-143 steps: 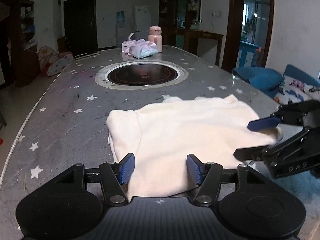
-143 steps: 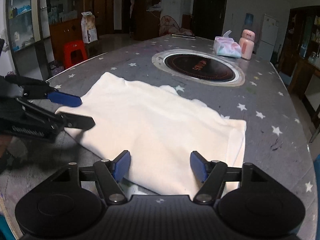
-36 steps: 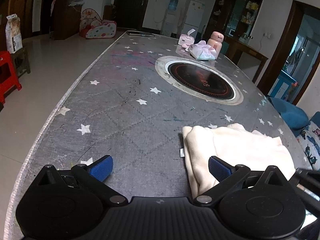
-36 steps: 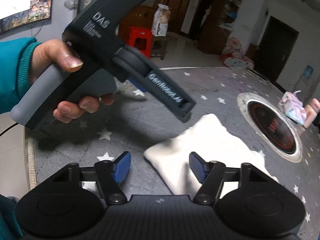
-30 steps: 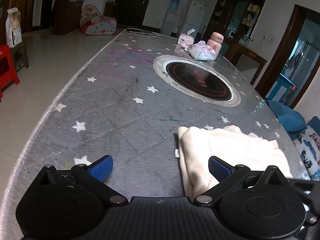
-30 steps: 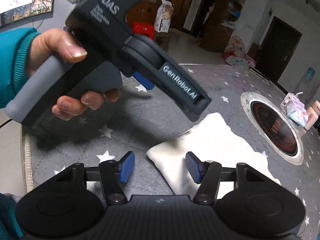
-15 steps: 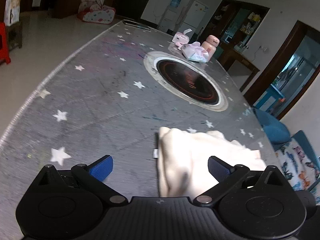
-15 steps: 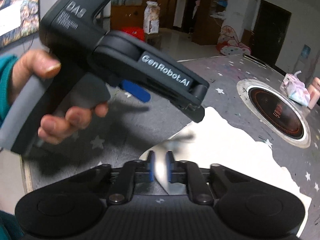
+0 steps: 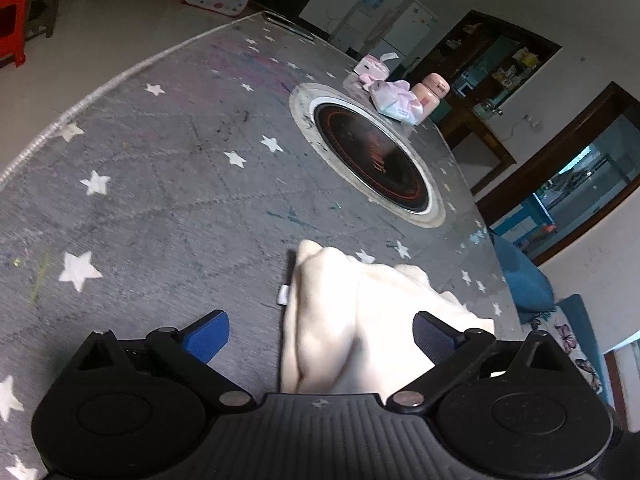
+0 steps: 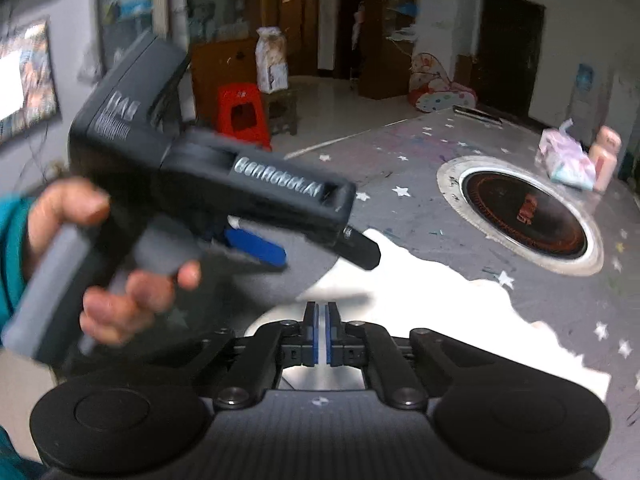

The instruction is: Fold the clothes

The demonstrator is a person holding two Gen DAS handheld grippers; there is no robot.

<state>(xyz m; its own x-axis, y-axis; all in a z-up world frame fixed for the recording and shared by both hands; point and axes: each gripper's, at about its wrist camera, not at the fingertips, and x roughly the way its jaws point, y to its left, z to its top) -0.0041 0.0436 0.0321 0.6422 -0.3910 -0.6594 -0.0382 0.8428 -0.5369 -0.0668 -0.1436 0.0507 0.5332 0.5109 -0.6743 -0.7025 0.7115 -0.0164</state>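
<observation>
A cream garment (image 9: 344, 312) lies folded on the grey star-patterned table (image 9: 168, 184). In the left wrist view my left gripper (image 9: 320, 334) is open wide, its blue pads on either side of the garment's near left end, just above it. In the right wrist view my right gripper (image 10: 321, 336) is shut on the near edge of the cream garment (image 10: 460, 320). The left gripper body (image 10: 224, 184), held in a hand, hangs close in front at the left, with one blue pad (image 10: 256, 246) showing.
A round black hob (image 9: 372, 160) is set in the table's middle. Tissue packs (image 9: 394, 102) and a pink bottle (image 9: 430, 94) stand beyond it. The table's left edge (image 9: 48, 136) curves near the floor. A red stool (image 10: 242, 114) stands on the floor. Blue cushions (image 9: 524, 276) lie to the right.
My right gripper has closed on the garment's near edge since a second ago. My left gripper stays open and has tilted and moved closer over the garment's left end.
</observation>
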